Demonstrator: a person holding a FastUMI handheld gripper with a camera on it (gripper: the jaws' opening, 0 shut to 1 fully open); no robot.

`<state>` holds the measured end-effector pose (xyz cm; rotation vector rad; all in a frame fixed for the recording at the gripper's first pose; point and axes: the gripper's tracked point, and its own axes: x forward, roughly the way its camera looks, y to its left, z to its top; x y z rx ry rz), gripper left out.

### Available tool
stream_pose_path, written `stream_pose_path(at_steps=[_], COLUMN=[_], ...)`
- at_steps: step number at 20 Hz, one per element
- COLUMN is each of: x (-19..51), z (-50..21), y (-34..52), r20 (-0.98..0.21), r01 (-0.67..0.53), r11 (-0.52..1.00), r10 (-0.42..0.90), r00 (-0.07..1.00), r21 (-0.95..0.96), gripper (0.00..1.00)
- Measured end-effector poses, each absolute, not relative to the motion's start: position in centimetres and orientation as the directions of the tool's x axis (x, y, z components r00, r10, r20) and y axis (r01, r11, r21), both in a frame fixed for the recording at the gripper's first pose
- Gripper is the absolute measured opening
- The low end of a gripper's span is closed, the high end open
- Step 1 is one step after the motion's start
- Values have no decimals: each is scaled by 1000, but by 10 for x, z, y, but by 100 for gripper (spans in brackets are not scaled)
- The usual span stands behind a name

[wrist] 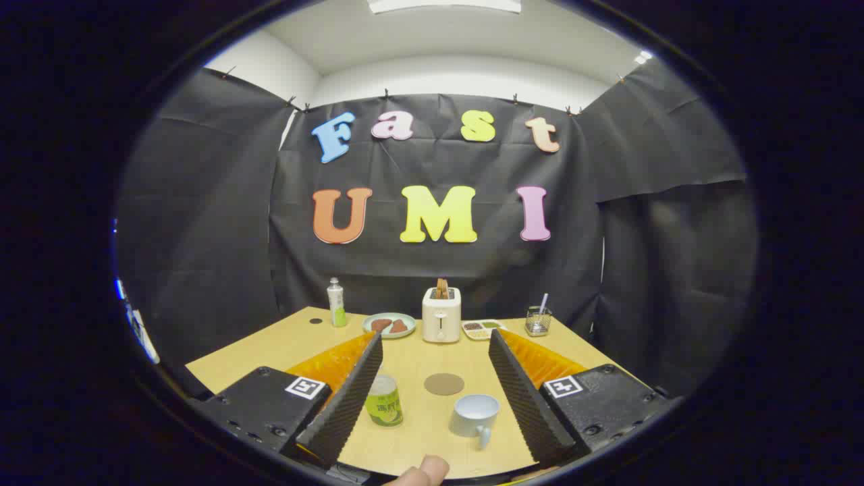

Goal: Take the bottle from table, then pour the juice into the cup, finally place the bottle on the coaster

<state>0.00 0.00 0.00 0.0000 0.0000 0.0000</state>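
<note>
A short bottle [383, 400] with a silvery top and a green label stands upright on the wooden table [270, 347], close to the inner side of my left finger [344, 398]. A white cup [474, 414] with its handle toward me stands near my right finger [523, 391]. A round brown coaster [443, 384] lies flat between the two, a little farther off. My gripper [435, 341] is open wide, with the fingers on either side of all three and touching none of them.
Along the table's back edge stand a slim bottle with a green base [335, 303], a plate of food [389, 325], a white toaster [441, 314], a small divided tray [482, 329] and a glass with a straw [538, 320]. A fingertip [422, 472] shows just under the fingers.
</note>
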Motion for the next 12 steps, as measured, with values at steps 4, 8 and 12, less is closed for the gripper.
stream_pose_path(at_steps=[4, 8, 12], x=[8, 19, 27], z=[2, 0, -5], y=[4, 8, 4], r20=[6, 0, -16], r01=[-1, -7, 7], r11=[1000, 1000, 999], r10=[1, 7, -7], r00=[1000, 1000, 1000], r21=[3, 9, 38], gripper=[100, 100, 100])
